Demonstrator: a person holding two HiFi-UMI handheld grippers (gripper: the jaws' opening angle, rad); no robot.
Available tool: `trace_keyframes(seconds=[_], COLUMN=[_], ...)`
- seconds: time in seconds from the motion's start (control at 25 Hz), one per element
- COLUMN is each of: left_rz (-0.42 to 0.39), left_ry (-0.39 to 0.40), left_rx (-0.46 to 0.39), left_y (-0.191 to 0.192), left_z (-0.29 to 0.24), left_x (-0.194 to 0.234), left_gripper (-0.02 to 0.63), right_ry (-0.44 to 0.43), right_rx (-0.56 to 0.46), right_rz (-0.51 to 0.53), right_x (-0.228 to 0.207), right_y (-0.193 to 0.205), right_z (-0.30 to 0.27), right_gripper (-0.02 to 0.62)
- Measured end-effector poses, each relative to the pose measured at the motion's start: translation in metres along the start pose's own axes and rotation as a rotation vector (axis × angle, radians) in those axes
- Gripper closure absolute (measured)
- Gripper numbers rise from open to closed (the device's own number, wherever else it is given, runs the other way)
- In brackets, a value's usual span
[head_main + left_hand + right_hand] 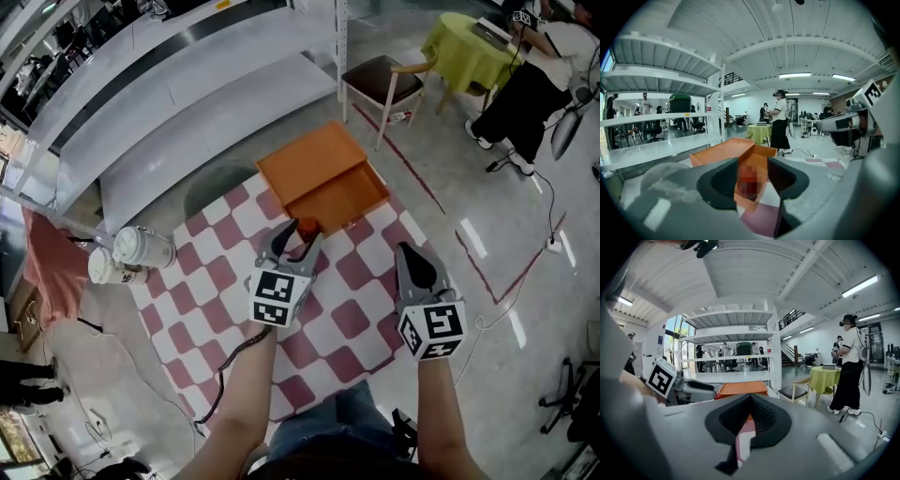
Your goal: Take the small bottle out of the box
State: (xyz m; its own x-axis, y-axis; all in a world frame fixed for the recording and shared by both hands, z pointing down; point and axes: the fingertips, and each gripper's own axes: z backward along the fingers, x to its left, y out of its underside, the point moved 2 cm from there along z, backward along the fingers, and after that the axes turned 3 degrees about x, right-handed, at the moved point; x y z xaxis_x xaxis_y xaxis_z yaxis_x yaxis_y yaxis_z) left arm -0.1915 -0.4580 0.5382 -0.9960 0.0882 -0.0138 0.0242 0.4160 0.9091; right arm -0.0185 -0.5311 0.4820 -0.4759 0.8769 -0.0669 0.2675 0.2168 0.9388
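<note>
An orange box (pixel 328 187) lies on the red-and-white checkered mat (pixel 347 319) with its lid (pixel 305 157) flipped back. A small bottle with a red cap (pixel 307 228) stands upright at the near corner of the box tray; whether it is inside the wall I cannot tell. My left gripper (pixel 298 238) straddles it, jaws wide apart, with gaps on both sides. In the left gripper view the bottle (pixel 750 180) sits between the pads (pixel 724 183) with the box (pixel 740 154) behind it. My right gripper (pixel 406 253) hovers over the mat to the right, shut and empty (pixel 749 414).
Two paper cups (pixel 142 248) lie at the mat's left edge. A metal shelf rack (pixel 187 84) runs behind the box. A chair (pixel 384 80), a green-clothed table (pixel 464 47) and a seated person (pixel 539 80) are at the far right. A cable (pixel 506 309) crosses the floor.
</note>
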Motion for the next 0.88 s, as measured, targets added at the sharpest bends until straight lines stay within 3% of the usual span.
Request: trace_keyframes(seconds=[0.44, 0.52, 0.88], left_rz=[-0.021, -0.025, -0.035], left_ry=[0.001, -0.012, -0.011], left_rx=[0.047, 0.039, 0.021], left_y=[0.027, 0.028, 0.027], left_z=[-0.037, -0.039, -0.037], left_x=[0.006, 0.008, 0.009], left_gripper=[0.419, 0.445, 0.451], right_ry=[0.0, -0.006, -0.025], right_rx=[0.075, 0.085, 0.1], right_rz=[-0.031, -0.03, -0.026], right_x=[-0.006, -0.004, 0.002], right_y=[0.033, 0.037, 0.039], right_z=[-0.019, -0.02, -0.021], right_gripper=[0.594, 0.594, 0.594])
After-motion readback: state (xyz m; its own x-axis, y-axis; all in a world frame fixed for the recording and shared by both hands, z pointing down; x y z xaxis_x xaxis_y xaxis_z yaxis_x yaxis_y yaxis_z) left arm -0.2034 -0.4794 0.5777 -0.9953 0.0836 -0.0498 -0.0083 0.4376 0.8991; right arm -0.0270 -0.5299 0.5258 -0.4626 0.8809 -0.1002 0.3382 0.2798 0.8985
